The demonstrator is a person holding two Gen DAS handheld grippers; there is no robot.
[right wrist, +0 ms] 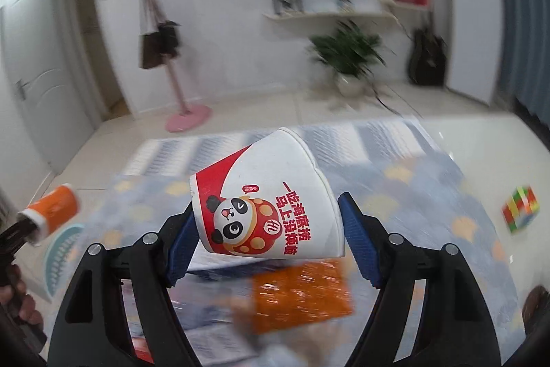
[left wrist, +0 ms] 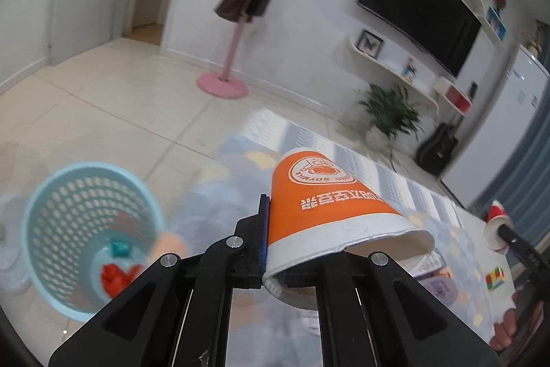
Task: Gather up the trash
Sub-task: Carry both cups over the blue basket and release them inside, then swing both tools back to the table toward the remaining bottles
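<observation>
My left gripper (left wrist: 292,250) is shut on the rim of an orange and white paper cup (left wrist: 319,202), held upside down in the air above the table. A light blue perforated waste basket (left wrist: 86,236) stands on the floor to its lower left, with red and teal scraps inside. My right gripper (right wrist: 268,229) is shut on a white and red paper cup with a panda print (right wrist: 264,198), held tilted above the table. The orange cup also shows at the left of the right wrist view (right wrist: 51,208). The panda cup shows at the right of the left wrist view (left wrist: 496,226).
A table with a blue patterned cloth (right wrist: 429,181) lies below both grippers. On it are a colourful puzzle cube (right wrist: 520,208), an orange packet (right wrist: 302,294) and papers. A pink coat stand (left wrist: 223,85) and a potted plant (left wrist: 388,112) stand on the tiled floor beyond.
</observation>
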